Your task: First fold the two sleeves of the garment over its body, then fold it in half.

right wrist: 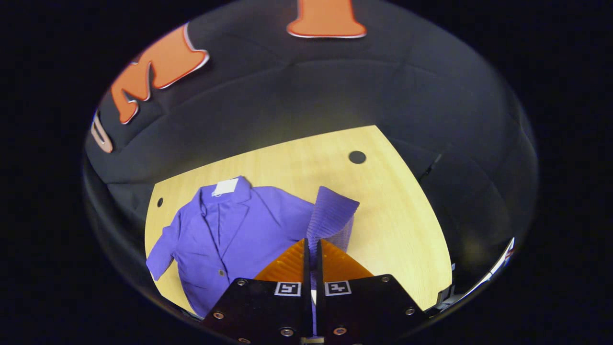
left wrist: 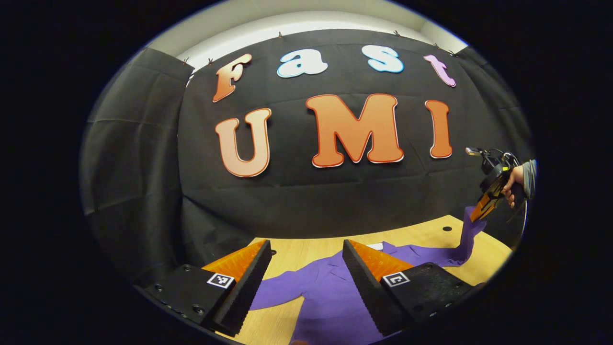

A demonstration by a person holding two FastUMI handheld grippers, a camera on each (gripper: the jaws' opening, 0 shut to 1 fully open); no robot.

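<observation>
The purple jacket [right wrist: 230, 235] lies face up on the wooden table [right wrist: 397, 230], collar toward the booth wall. In the right gripper view, the right gripper [right wrist: 312, 249] has its two fingers pressed together on the cuff end of one sleeve [right wrist: 330, 215], which rises from the jacket's shoulder up to the fingertips and hangs clear of the table just ahead of them. The jacket's body spreads out ahead and to the left of this gripper. The other sleeve [right wrist: 163, 249] lies flat farther left, sticking out from the body, not yet folded.

In the left gripper view, the left gripper [left wrist: 306, 268] hovers with its fingers spread wide and nothing between them; the jacket's body lies below and ahead of the gap. Far off to its right, a hand [left wrist: 515, 184] holds the right gripper high with the sleeve trailing down from it.

Judging by this, the task is at its first step: one sleeve is lifted but not laid over the body, the second sleeve is untouched, and the fold in half remains.
</observation>
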